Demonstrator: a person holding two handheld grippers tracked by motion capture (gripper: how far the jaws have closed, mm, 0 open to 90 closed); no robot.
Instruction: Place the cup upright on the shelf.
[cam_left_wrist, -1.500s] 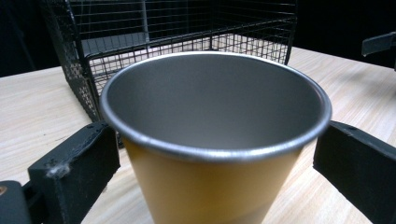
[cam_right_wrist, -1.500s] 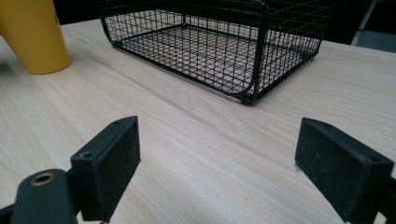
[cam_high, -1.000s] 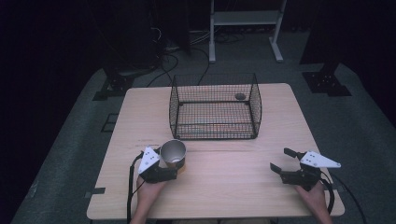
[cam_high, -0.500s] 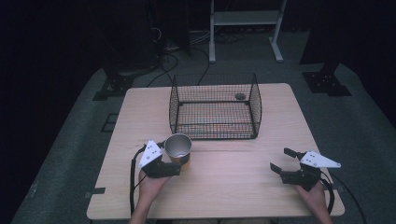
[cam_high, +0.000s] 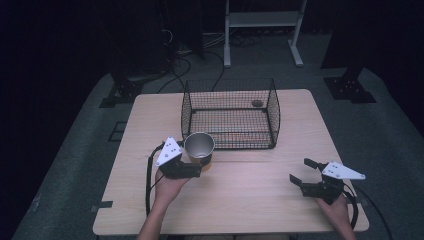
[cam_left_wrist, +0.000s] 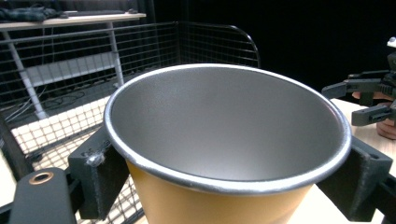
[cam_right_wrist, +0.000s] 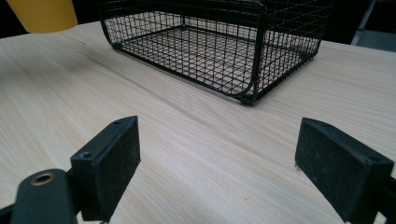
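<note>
While the left gripper (cam_high: 196, 169) grasps a yellow cup (cam_high: 199, 148) with a silver inside between its fingers (cam_left_wrist: 98, 170), the cup hangs upright just before the wire basket (cam_high: 230, 114) on the table (cam_high: 250, 195). Well apart at the right, the right gripper (cam_high: 303, 171) rests with fingers (cam_right_wrist: 108, 163) released, grasping nothing.

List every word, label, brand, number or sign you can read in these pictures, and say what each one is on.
None: no readable text in any view.
The cup, held in the left gripper, has a plain yellow wall and bare metallic inside.
The wire basket, the wooden table and the right gripper carry no print or label.
The small dark object in the basket is too small to tell.
</note>
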